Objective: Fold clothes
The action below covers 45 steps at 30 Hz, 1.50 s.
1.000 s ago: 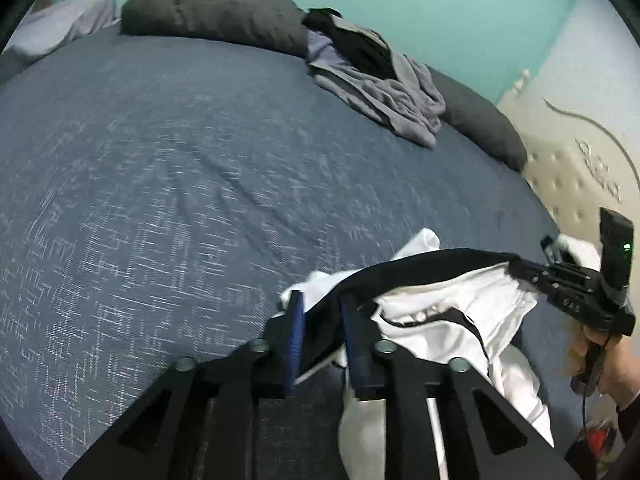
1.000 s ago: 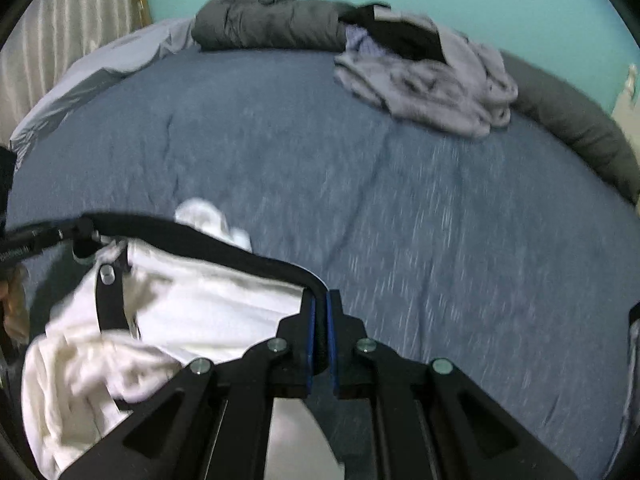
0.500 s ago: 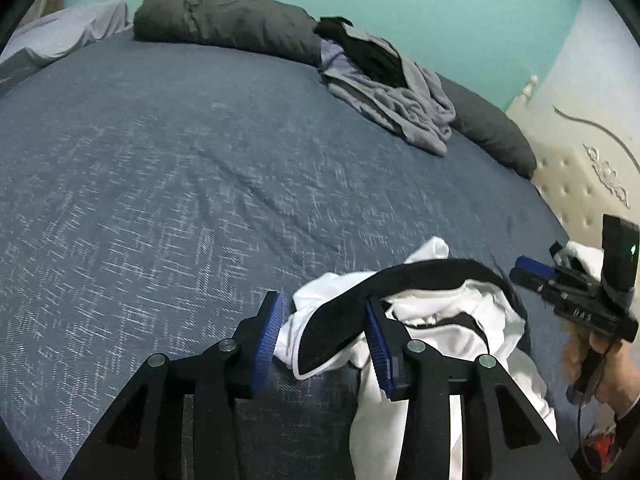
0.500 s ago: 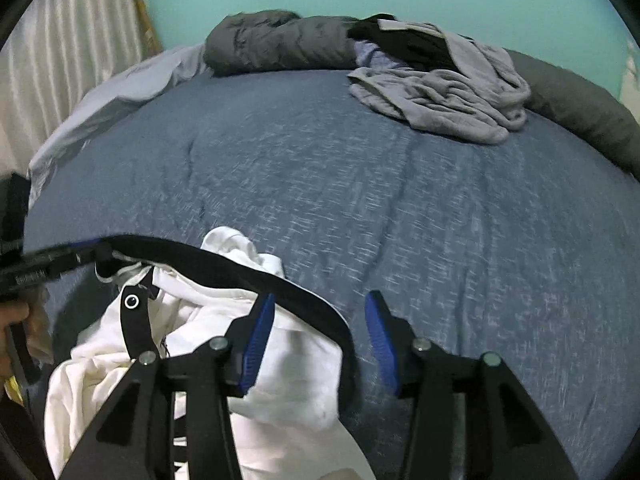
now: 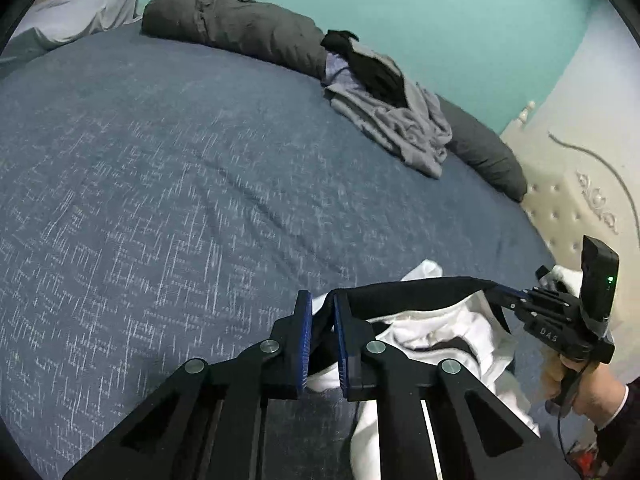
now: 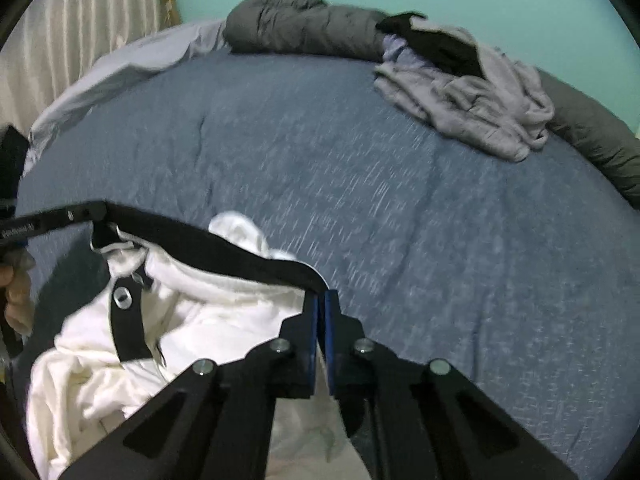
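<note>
A white garment (image 5: 436,324) with a black band (image 5: 408,292) along its top edge hangs over the near edge of the bed. My left gripper (image 5: 322,312) is shut on one end of that band. My right gripper (image 5: 506,294), held by a hand (image 5: 576,384), pinches the other end, so the band runs taut between them. In the right wrist view, the right gripper (image 6: 321,308) is shut on the band (image 6: 224,248). The white cloth (image 6: 200,320) sags below it, and the left gripper (image 6: 92,212) holds the far end at the left.
The blue bedspread (image 5: 160,180) stretches wide and flat ahead. At the far side lie a crumpled grey clothes pile (image 5: 396,120), a dark grey duvet roll (image 5: 232,20) and a dark pillow (image 5: 484,156). A cream headboard (image 5: 572,200) stands at the right, and a curtain (image 6: 80,20) hangs at the left.
Both grippers were shut on the band a second ago and had opened half a second ago, leaving it slack. Both have now shut on it again and it is stretched taut.
</note>
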Motion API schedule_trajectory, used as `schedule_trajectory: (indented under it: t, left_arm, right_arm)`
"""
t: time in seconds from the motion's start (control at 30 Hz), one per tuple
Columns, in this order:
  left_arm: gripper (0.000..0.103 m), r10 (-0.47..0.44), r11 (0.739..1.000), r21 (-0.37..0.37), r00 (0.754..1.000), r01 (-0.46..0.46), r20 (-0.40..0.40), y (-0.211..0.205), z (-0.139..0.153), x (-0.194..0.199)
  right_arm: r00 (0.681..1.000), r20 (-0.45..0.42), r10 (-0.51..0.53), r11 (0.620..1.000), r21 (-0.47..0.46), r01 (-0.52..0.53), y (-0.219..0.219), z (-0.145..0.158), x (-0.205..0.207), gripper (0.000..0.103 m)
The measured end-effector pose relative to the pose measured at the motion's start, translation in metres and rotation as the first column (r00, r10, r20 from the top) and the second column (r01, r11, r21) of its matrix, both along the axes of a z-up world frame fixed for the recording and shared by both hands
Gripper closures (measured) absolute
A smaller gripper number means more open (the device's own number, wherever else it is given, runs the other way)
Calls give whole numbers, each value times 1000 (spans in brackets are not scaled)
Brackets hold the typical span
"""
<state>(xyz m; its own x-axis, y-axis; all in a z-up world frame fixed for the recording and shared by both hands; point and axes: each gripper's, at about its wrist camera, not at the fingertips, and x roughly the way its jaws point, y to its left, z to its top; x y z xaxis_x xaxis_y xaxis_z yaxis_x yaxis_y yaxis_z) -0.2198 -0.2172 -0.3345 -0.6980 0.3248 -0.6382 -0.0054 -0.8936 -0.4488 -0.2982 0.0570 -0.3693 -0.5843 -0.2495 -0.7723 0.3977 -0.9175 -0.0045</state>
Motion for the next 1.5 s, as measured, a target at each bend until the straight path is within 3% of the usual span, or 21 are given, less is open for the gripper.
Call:
schedule_trajectory:
  t: [0.3,0.5,0.67,0.87,1.13,1.2,1.27,1.43,1.5]
  left_arm:
    - [89,25,1000,2,997,-25,-69,10,22,-18]
    - [82,-30,1000,-12,998,29,-47,36,14,-32]
    - [71,-91,996,-7,995,91,-30,64,8,-43]
    - [53,-181,979,-102,984,179,-4,110,4,-53]
    - [53,-214,951,-220,976,217,37,138,-8,-55]
    - [56,-213,949,-229,976,219,50,141,-12,-57]
    - [74,-208,944,-249,976,218,66,144,-16,-57]
    - [100,-161,961,-213,984,175,83,131,-25,-57]
    - [100,-133,972,-187,989,144,72,122,-23,-56]
  right_arm:
    - [986,-82,-143,988,-75,137,54,64,2,101]
    - [972,-4,-234,968,-92,233,103,40,15,101]
    - [966,45,-256,949,-177,260,117,9,45,100]
    - [964,52,-262,928,-260,266,118,-13,68,100]
    - [966,47,-253,921,-294,255,121,-21,76,100]
    - [968,41,-247,919,-306,247,121,-21,76,100]
    - [969,39,-243,917,-316,243,122,-22,75,100]
    - [969,54,-243,911,-330,247,126,-28,73,100]
    - [967,59,-248,909,-331,253,128,-30,73,100]
